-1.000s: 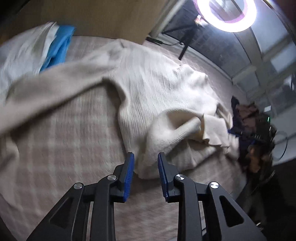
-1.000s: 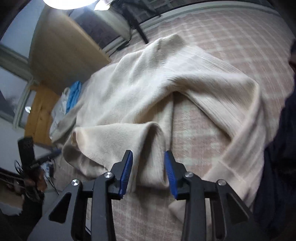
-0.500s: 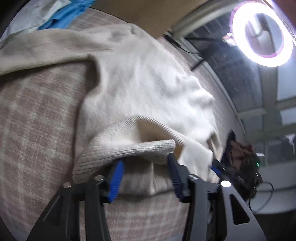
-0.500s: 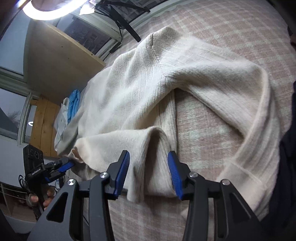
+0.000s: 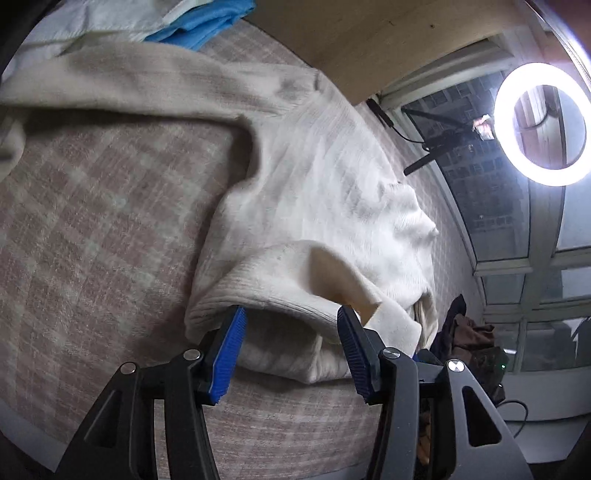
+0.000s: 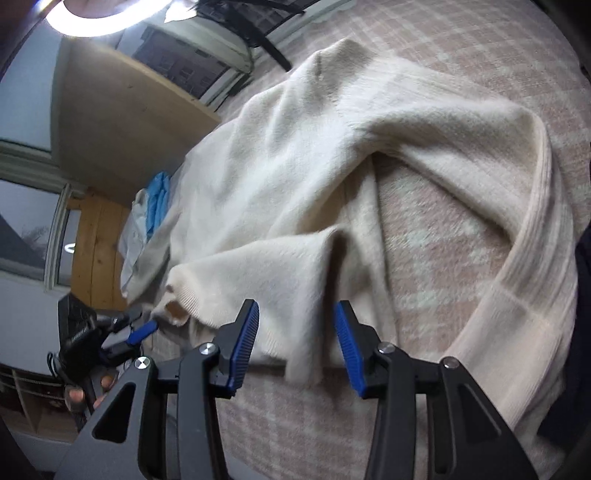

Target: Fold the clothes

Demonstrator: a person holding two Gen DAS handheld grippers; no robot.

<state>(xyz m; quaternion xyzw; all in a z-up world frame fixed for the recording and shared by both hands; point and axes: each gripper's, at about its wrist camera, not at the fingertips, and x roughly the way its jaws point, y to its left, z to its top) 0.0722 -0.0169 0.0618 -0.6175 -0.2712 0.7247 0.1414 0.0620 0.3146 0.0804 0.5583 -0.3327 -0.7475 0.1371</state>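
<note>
Lying spread over the checked blanket (image 5: 92,229), the cream sweater (image 5: 325,192) has its ribbed hem bunched up right at the left gripper (image 5: 290,343), whose blue pads stand wide apart on either side of the raised fold, the cloth between them but not pinched. From that gripper the body of the sweater runs off toward 12 o'clock, one sleeve trailing away to 10 o'clock near a blue cloth (image 5: 199,22). The right gripper (image 6: 295,339) is likewise wide, its pads straddling a hanging corner of the hem; whether either pad actually touches the knit is hard to say through the blur. The other sleeve curves round toward 3 o'clock. Both tools point low along the bed, the left one showing at 9 o'clock in the right view.
</note>
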